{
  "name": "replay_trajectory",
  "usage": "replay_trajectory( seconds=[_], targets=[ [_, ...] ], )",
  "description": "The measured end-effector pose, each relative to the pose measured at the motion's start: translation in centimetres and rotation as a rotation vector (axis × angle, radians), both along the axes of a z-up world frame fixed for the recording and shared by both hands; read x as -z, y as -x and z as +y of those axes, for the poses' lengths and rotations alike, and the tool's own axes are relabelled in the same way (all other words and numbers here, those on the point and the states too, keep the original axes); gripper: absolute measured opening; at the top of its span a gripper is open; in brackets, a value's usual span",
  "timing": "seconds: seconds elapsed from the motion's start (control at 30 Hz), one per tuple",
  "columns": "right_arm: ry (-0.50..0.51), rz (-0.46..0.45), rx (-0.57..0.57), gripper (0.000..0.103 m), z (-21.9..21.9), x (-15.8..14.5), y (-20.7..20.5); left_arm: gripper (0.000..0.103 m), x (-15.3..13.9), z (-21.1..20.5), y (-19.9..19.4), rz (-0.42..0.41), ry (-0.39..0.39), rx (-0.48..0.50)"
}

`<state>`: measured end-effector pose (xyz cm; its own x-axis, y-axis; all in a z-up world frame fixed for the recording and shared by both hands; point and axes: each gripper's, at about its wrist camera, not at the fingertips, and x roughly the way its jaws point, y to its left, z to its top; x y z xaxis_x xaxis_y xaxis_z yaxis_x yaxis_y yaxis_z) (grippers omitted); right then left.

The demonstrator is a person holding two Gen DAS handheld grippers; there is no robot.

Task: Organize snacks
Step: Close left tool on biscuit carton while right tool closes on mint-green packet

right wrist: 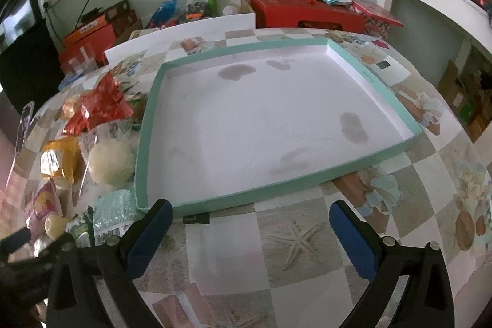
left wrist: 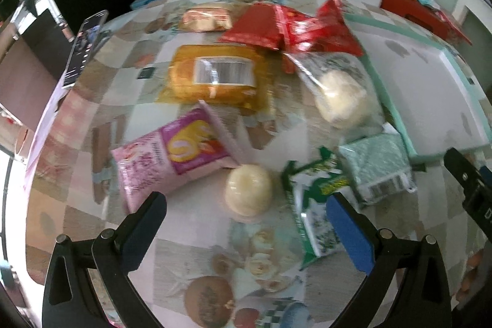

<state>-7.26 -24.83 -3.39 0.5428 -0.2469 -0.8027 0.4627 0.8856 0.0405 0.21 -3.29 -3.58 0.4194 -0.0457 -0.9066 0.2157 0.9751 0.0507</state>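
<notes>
**Tools and snack stock, bench**

Left tool (left wrist: pixel 246 223): jaws spread wide, empty, above a round cream snack (left wrist: pixel 248 193). Right tool (right wrist: pixel 250 226): spread, empty, facing the teal-rimmed tray (right wrist: pixel 307 192), which holds nothing. Loose on the bench (right wrist: pixel 307 235), left of the tray: pink packet (left wrist: pixel 172 157), orange packet (left wrist: pixel 215 76), red packets (left wrist: pixel 292 26), green packet (left wrist: pixel 313 205), pale green packet (left wrist: pixel 378 165), bagged bun (left wrist: pixel 338 94).

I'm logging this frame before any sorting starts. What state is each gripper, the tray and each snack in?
left gripper: jaws open, holding nothing
right gripper: jaws open, holding nothing
tray: empty, stained inside
pink packet: sealed, lying on the table
green packet: lying flat beside the tray
orange packet: barcode side up
bagged bun: wrapped, outside the tray
round snack: loose on the table
</notes>
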Motion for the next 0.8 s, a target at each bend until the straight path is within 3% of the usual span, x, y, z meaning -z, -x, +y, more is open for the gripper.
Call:
replay_trajectory(
  seconds=[0.37, 0.67, 0.8],
  targets=[
    [0.003, 0.015, -0.013, 0.103, 0.3, 0.2, -0.2, 0.103, 0.4, -1.7, 0.7, 0.062, 0.059, 0.053],
    [0.026, 0.027, -0.038, 0.103, 1.3, 0.2, -0.5, 0.103, 1.1, -2.6, 0.6, 0.097, 0.054, 0.069],
    [0.023, 0.027, -0.053, 0.103, 1.6, 0.1, -0.6, 0.103, 1.4, -1.7, 0.2, 0.095, 0.023, 0.009]
  ],
)
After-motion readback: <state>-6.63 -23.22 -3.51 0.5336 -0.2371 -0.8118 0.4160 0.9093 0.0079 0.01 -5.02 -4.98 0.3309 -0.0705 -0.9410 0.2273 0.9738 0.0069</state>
